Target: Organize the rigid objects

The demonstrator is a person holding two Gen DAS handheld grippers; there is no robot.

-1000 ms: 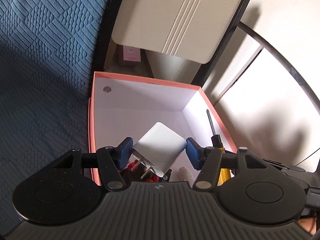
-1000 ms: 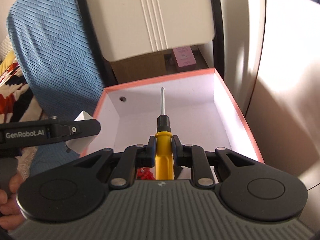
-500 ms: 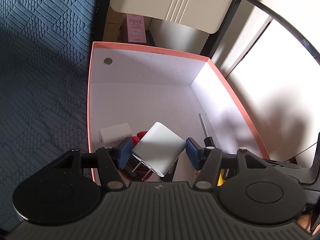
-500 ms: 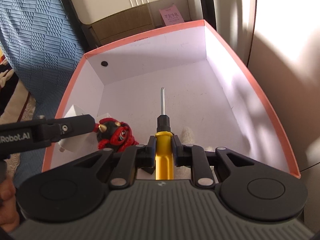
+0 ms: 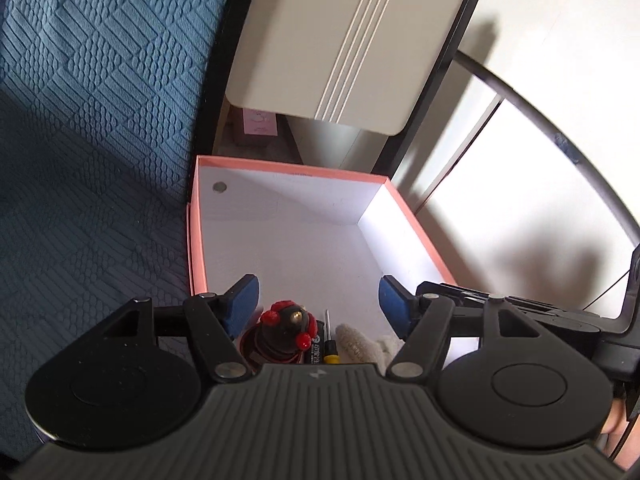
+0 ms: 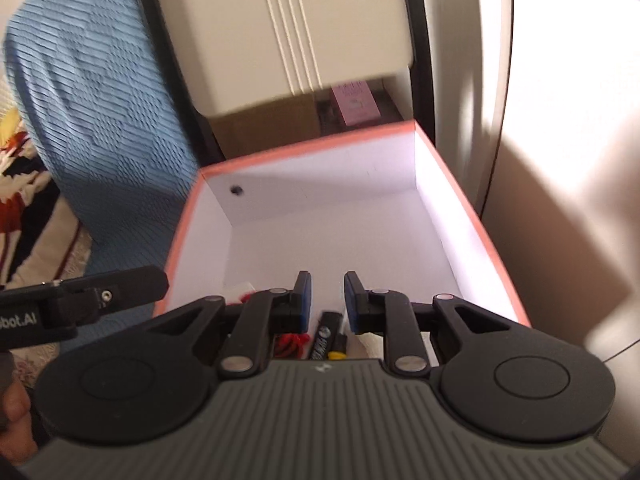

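**Q:** Looking down into the box, what is already put away?

**A:** A salmon-edged cardboard box with a white inside [image 5: 288, 240] stands open. Against its near wall lie a red and black round toy figure [image 5: 286, 330], a yellow-handled screwdriver with a thin metal shaft [image 5: 330, 344], a small black cylinder with white lettering [image 6: 325, 336] and a cream woven cloth item [image 5: 360, 344]. A white blocky object [image 6: 240, 291] peeks out by the near left corner. The far half of the box floor is bare.

**Q:** What are the two claws doing?

**A:** The left claw [image 5: 318, 304] hangs over the near edge of the box with its blue pads spreading apart and nothing between them. The right claw [image 6: 328, 300] has a narrow gap between its pads and pinches nothing; the screwdriver lies below it. So both loads look delivered.

**Q:** What is left, and what stands around?

**A:** No loose item waiting to be stored shows in either view, so I cannot tell how much remains. A blue quilted cover [image 5: 100, 120] runs along the box's left side, and a cream ribbed panel [image 5: 348, 40] hangs beyond the far edge. A small pink carton [image 6: 354, 104] sits behind the box. Nothing blocks the box opening.
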